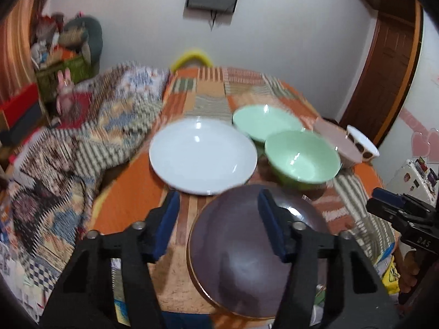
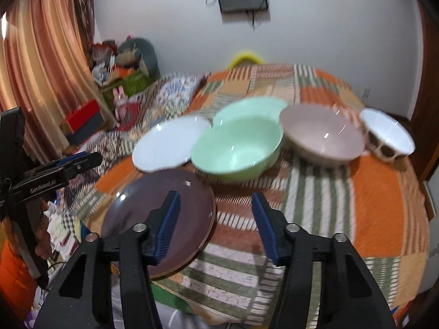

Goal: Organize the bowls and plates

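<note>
Left gripper [image 1: 218,205] and right gripper [image 2: 215,207], jaws apart, empty, hover above brown plate [image 1: 247,249] at bed's near edge. White plate [image 1: 203,155], green bowl [image 1: 303,159] beyond it. Likely stiff, glossy, breakable (grip rim).

Lay on the orange patchwork quilted bed [image 2: 378,192]: dark brown round plate [image 2: 142,213] nearest; behind that plate, white plate [image 2: 164,145], green bowl [image 2: 236,153], pink bowl [image 2: 321,134], small white patterned bowl [image 2: 389,134].
</note>
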`<state>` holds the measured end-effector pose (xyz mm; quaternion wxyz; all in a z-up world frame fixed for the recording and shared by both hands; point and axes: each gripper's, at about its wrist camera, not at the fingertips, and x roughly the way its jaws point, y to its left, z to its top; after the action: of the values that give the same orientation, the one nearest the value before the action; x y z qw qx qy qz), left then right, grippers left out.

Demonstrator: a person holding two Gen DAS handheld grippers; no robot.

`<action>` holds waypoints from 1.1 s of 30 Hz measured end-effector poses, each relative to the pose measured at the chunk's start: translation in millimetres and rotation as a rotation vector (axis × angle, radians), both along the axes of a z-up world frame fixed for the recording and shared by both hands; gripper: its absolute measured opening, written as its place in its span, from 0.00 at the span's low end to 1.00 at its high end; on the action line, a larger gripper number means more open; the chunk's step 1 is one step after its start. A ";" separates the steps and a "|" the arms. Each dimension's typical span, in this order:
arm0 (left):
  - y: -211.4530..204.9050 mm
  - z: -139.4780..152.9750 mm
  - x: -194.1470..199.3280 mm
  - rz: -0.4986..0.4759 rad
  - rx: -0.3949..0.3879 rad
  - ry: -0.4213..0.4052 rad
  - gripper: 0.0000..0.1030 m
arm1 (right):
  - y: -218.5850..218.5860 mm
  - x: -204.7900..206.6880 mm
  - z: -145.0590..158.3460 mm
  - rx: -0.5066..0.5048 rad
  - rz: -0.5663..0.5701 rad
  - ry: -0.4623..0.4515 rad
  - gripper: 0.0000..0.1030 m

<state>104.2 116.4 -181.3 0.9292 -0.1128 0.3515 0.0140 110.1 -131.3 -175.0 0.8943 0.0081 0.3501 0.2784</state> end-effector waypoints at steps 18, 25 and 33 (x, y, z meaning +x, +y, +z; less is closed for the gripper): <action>25.7 -82.4 6.1 -0.040 -0.141 0.220 0.20 | 19.7 25.8 -52.9 -0.069 0.071 0.195 0.22; 20.1 -81.2 7.6 -0.048 -0.134 0.224 0.18 | 26.2 29.2 -56.6 -0.035 0.099 0.234 0.16; 11.0 -74.4 2.7 -0.027 -0.101 0.226 0.18 | 22.3 23.8 -53.2 -0.019 0.096 0.203 0.14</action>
<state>106.9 127.5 -255.7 0.8769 -0.1526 0.4558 -0.0036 133.9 -109.0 -228.2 0.8400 0.0110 0.4415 0.3153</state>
